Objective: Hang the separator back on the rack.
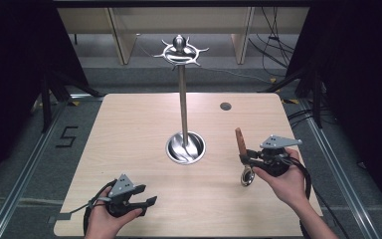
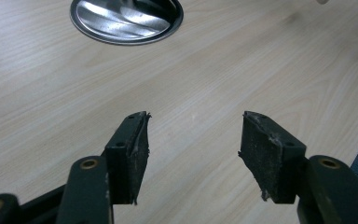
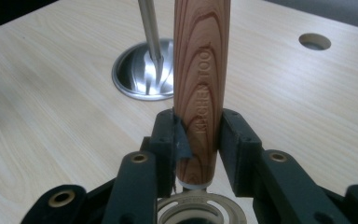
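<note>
A kitchen tool with a wooden handle (image 1: 239,141) (image 3: 200,88) and a round metal end (image 1: 247,178) is held upright at the right of the table. My right gripper (image 1: 246,155) (image 3: 196,140) is shut on the handle's lower part; the handle reads "KITCHEN TOO". A metal stand rises from a round steel base (image 1: 185,148) (image 2: 126,21) (image 3: 142,72) at the table's middle, its pole (image 1: 182,99) topped by a ring of hooks (image 1: 180,51). My left gripper (image 1: 146,196) (image 2: 193,149) rests near the front left edge, open, nothing between its pads.
The light wooden table (image 1: 129,129) has a small round cable hole (image 1: 225,106) (image 3: 314,41) at its back right. Dark frames and cables stand around the table on the floor.
</note>
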`<state>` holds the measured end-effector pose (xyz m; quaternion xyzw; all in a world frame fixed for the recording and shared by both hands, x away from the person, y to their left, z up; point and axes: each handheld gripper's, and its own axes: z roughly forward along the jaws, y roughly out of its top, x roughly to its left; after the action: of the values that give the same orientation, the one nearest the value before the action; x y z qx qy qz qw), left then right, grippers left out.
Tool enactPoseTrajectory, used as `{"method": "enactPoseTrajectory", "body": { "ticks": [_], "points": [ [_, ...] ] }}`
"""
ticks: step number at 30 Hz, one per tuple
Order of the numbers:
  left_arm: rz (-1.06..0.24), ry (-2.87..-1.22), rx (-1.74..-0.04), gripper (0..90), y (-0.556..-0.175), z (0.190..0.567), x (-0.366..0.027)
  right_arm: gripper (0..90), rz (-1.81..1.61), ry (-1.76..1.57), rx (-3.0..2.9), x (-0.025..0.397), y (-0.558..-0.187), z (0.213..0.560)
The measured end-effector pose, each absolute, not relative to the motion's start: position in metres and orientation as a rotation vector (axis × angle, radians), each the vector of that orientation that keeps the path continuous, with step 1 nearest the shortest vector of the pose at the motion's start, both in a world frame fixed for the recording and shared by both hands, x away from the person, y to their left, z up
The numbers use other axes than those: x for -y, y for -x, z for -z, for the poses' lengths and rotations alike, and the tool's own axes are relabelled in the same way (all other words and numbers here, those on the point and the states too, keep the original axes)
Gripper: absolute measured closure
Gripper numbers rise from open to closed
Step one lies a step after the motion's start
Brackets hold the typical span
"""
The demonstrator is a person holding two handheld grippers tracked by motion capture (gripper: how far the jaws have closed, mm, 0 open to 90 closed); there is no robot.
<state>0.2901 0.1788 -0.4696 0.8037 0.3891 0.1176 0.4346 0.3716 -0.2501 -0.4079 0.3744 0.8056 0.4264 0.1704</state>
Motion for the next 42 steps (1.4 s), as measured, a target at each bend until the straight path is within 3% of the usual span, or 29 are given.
{"method": "enactPoseTrajectory", "body": {
  "ticks": [42],
  "points": [
    [-0.304,-1.985,-0.970,41.1,-0.289,0.470,-0.181,69.0,-1.479,-0.923,-2.129,0.229,-0.372,0.342]
  ]
}}
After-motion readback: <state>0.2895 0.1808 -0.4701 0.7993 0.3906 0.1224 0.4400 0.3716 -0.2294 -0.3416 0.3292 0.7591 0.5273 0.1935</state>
